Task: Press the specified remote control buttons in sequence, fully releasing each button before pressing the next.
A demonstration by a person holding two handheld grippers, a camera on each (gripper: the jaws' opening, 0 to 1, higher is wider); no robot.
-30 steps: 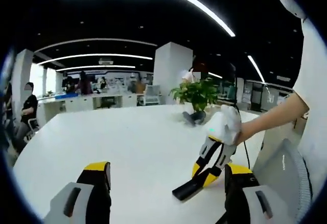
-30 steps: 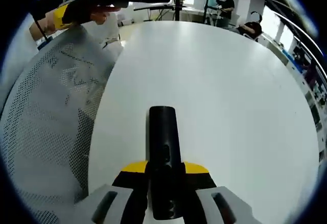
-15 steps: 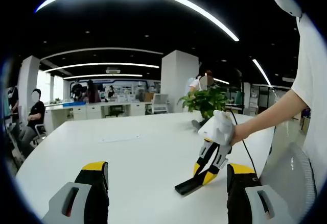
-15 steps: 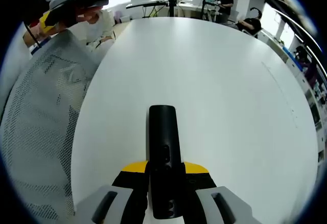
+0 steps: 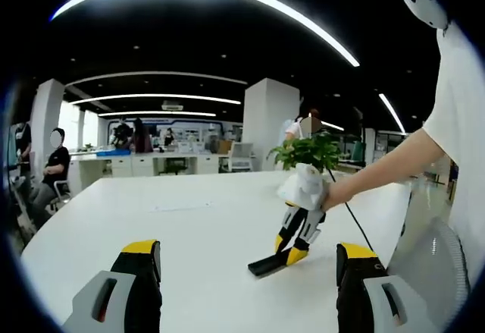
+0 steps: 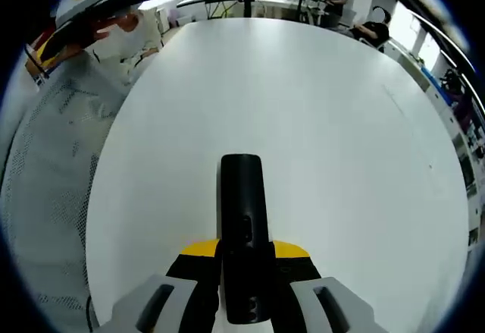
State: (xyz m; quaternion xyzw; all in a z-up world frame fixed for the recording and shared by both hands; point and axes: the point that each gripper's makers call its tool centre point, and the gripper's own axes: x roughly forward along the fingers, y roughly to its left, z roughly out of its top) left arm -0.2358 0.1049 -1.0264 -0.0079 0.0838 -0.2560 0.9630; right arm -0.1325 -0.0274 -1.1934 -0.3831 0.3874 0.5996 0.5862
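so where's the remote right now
The black remote is clamped between the right gripper jaws, low in the right gripper view, over the white table; in the left gripper view it points down toward the tabletop, in front of the plant.

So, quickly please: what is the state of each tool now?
Left tool: open, holding nothing.
Right tool: shut on the black remote control.

remote control (image 6: 242,234): near end hidden between the right gripper's (image 6: 242,272) jaws; button markings too dark to read
table (image 6: 318,120): far corners cut off by the view's edge
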